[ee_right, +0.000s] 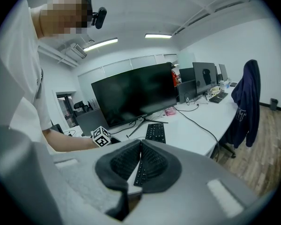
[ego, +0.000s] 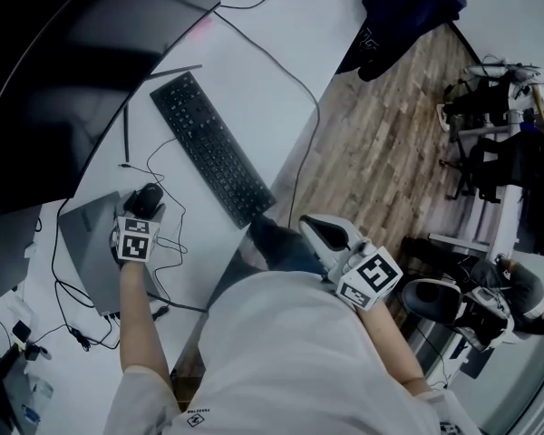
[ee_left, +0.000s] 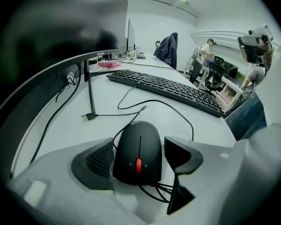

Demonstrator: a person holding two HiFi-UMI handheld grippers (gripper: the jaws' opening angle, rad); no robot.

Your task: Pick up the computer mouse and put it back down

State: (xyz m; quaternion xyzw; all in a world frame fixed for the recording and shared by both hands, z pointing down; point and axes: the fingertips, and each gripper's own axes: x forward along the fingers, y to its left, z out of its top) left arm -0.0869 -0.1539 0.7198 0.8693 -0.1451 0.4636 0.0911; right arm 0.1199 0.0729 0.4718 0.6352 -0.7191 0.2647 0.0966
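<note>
One mouse [ee_left: 137, 144] is being counted, black with a red wheel, and it is being seen lying on the white table [ee_left: 61, 125], in front of the keyboard [ee_left: 168, 90] and between the jaws of the left hand-held gripper [ee_left: 139, 159]. Those jaws are being held at a narrow gap around it. The left pad is lying against the mouse's side, while a thin strip is showing between the right pad and the shell, so no firm clamp is being judged.

The mouse is being judged light and stiff, with a smooth, rounded plastic shell that could slip upward out of the pads. It is best taken low across its two sides, at the widest part and clear of the buttons and wheel. Its one cable [ee_left: 152, 102], bunched under the rear, is likely to drag a little when lifted.

Two hand-held grippers are being counted. The right hand-held gripper [ee_right: 140, 161] is being held off the table beside the person's body, its pads pressed together on nothing.

One keyboard, one loose cable with a plug [ee_left: 86, 117], one closed laptop [ego: 86, 243] and one large curved monitor [ego: 72, 43] are being counted on the table.
</note>
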